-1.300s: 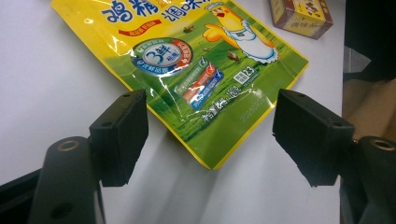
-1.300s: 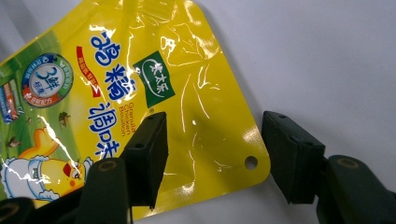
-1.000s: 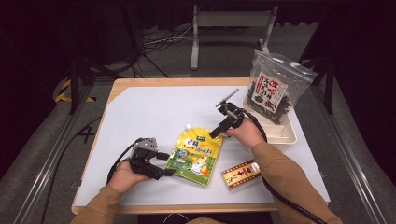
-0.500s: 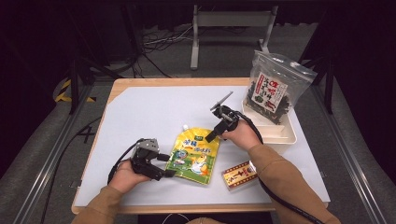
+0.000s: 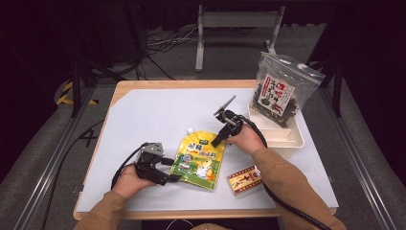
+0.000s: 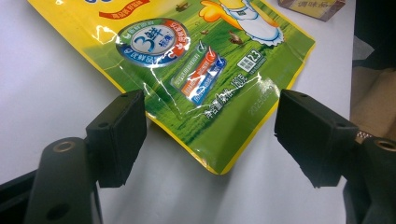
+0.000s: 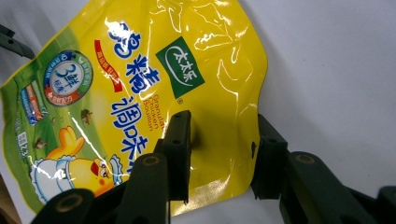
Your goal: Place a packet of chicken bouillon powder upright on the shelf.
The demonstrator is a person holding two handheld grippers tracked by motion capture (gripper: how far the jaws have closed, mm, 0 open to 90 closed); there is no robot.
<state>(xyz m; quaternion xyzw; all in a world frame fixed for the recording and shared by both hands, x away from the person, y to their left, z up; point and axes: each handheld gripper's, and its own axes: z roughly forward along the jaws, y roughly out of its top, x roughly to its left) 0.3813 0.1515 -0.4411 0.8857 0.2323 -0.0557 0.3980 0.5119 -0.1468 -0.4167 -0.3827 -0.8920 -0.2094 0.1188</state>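
A yellow and green stand-up pouch [image 5: 198,158] with a small white spout lies flat on the white mat. My left gripper [image 5: 171,169] is at its lower left, open wide. In the left gripper view the jaws of that gripper [image 6: 210,130] stand on either side of the pouch's [image 6: 201,70] bottom corner without touching it. My right gripper [image 5: 216,141] is at the pouch's upper right edge. In the right gripper view this gripper [image 7: 222,140] is partly open: one jaw is over the pouch's [image 7: 140,84] yellow face, the other just beyond its edge.
A clear bag of dark dried food [image 5: 280,91] stands in a white tray [image 5: 287,141] at the right. A small red and gold box [image 5: 245,179] lies near the front edge, right of the pouch; it also shows as a box [image 6: 313,5] in the left gripper view.
My right gripper has come down and left from above the mat to the pouch's upper right edge. The left gripper has edged right, closer around the pouch's bottom corner.
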